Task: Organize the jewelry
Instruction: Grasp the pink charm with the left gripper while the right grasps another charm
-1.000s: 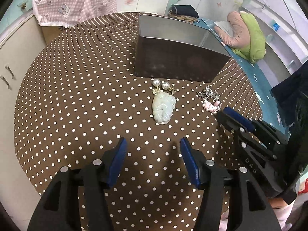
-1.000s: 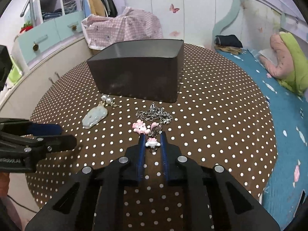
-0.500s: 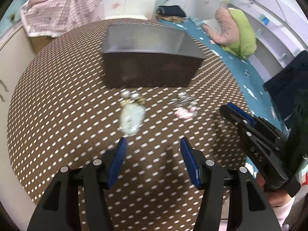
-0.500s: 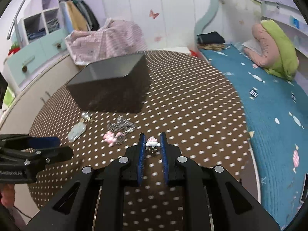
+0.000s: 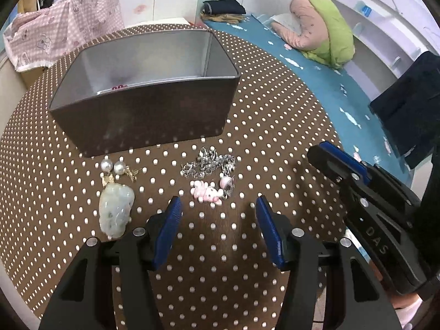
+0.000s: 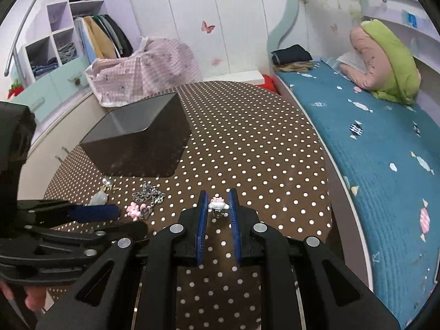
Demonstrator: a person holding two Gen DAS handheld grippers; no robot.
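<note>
Right gripper carries a small charm ring, lifted clear of the table — the tin is its likely destination.

The right gripper (image 6: 217, 206) has its jaws clamped on a little white-and-pink cat-charm ring (image 6: 218, 204), held above the polka-dot tablecloth (image 6: 247, 143); the left gripper (image 5: 218, 214) hangs with jaws spread wide and nothing between them, just short of the pink charm cluster (image 5: 206, 192). Beyond it lie the silver chain bracelet (image 5: 209, 162), the pale jade pendant (image 5: 115, 209) and a pair of pearl earrings (image 5: 112, 166), all on the cloth beside the dark metal tin (image 5: 143, 121), where something small and red already rests on the bottom. The step in hand looks like transport — next, the ring must travel left over the tin's rim before release, while the left gripper could close on the pink cluster.
</note>
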